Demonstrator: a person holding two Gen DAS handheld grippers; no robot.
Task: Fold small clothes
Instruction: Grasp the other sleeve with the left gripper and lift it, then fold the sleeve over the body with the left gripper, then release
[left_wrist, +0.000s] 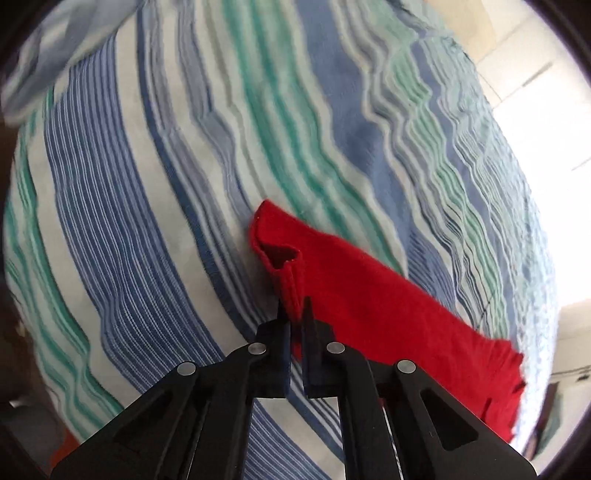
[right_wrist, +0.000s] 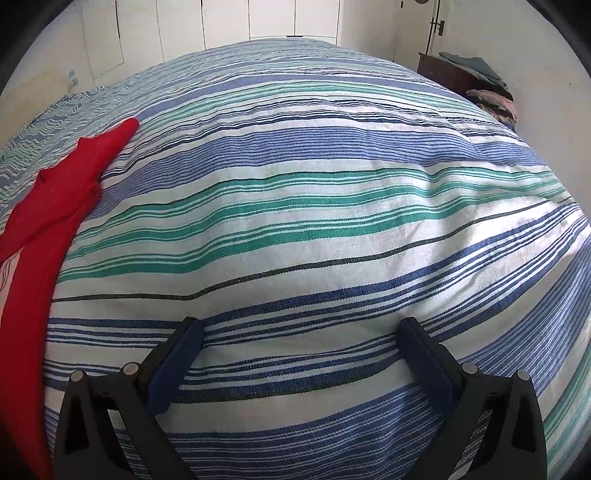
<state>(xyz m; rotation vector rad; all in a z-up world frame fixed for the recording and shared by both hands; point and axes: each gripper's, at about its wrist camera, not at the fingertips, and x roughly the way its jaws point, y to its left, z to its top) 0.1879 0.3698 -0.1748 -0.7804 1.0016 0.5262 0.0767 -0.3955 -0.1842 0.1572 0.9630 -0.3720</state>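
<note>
A small red garment (left_wrist: 388, 306) lies on the striped bedspread (left_wrist: 147, 221). In the left wrist view my left gripper (left_wrist: 294, 308) is shut on a raised fold of the garment's hemmed edge, the cloth pinched between the two pads. The rest of the garment spreads to the right and down. In the right wrist view the same red garment (right_wrist: 40, 229) lies along the left edge, well away from my right gripper (right_wrist: 301, 328), which stands open over bare striped bedspread (right_wrist: 314, 206) with nothing between its fingers.
The bed fills both views. White wardrobe doors (right_wrist: 229, 22) stand behind it. A dark wooden piece of furniture (right_wrist: 454, 74) with piled cloth is at the far right. Pale floor tiles (left_wrist: 517, 74) show past the bed's edge.
</note>
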